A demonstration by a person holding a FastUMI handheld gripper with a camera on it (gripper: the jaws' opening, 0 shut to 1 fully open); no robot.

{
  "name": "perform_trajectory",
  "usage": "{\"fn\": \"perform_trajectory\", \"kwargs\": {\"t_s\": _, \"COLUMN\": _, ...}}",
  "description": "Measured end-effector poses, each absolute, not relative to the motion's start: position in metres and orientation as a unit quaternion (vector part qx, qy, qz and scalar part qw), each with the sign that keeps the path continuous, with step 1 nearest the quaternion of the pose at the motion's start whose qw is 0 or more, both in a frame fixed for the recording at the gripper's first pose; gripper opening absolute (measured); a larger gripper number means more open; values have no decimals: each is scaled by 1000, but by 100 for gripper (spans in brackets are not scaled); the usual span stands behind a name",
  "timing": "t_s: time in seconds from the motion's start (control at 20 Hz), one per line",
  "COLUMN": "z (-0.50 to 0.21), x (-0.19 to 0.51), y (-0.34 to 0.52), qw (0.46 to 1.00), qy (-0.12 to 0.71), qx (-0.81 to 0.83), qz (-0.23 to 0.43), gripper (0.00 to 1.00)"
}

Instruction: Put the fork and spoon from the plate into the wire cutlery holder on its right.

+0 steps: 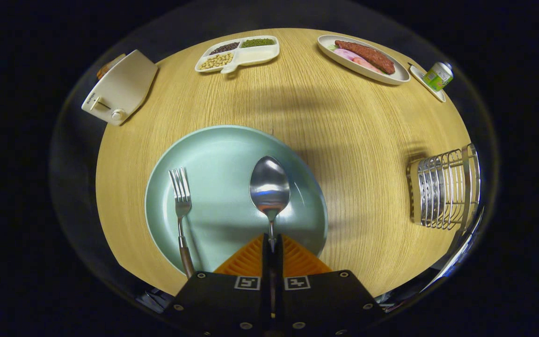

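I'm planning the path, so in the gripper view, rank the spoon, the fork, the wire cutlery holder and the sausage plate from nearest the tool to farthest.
1. Spoon: its handle is clamped between the fingers of the tool.
2. Fork: on the green plate, left of the spoon.
3. Wire cutlery holder: off to the right.
4. Sausage plate: far side of the table, right.

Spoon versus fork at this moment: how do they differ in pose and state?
The spoon has its handle pinched between the fingers of the gripper, bowl pointing ahead over the plate; the fork lies free on the plate, beside the fingers. The spoon's handle is hidden in the grip; the fork's brown handle runs over the plate's near rim. Both are shiny metal, heads pointing away from the gripper.
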State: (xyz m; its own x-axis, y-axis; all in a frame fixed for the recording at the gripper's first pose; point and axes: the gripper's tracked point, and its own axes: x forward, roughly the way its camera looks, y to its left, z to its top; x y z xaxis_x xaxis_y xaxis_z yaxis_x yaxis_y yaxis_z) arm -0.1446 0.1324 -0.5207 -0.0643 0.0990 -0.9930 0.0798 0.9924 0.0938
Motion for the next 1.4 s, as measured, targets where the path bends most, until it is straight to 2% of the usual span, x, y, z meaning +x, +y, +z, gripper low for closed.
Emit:
{"fn": "perform_trajectory", "kwargs": {"t_s": 0.3, "z": -489, "x": -132, "y": 133, "qw": 717, "qy": 690, "qx": 96, "qz": 33, "gripper": 3}}
{"fn": "perform_trajectory", "kwargs": {"t_s": 0.65, "z": -424, "x": -115, "y": 95, "qw": 774, "qy": 619, "qx": 126, "qz": 40, "gripper": 3}}
{"fn": "perform_trajectory", "kwargs": {"t_s": 1.1, "z": -384, "x": -122, "y": -22, "qw": 807, "qy": 574, "qx": 133, "qz": -36, "gripper": 4}}
{"fn": "perform_trajectory", "kwargs": {"t_s": 1.4, "z": -385, "x": -128, "y": -84, "qw": 801, "qy": 581, "qx": 134, "qz": -56, "gripper": 4}}
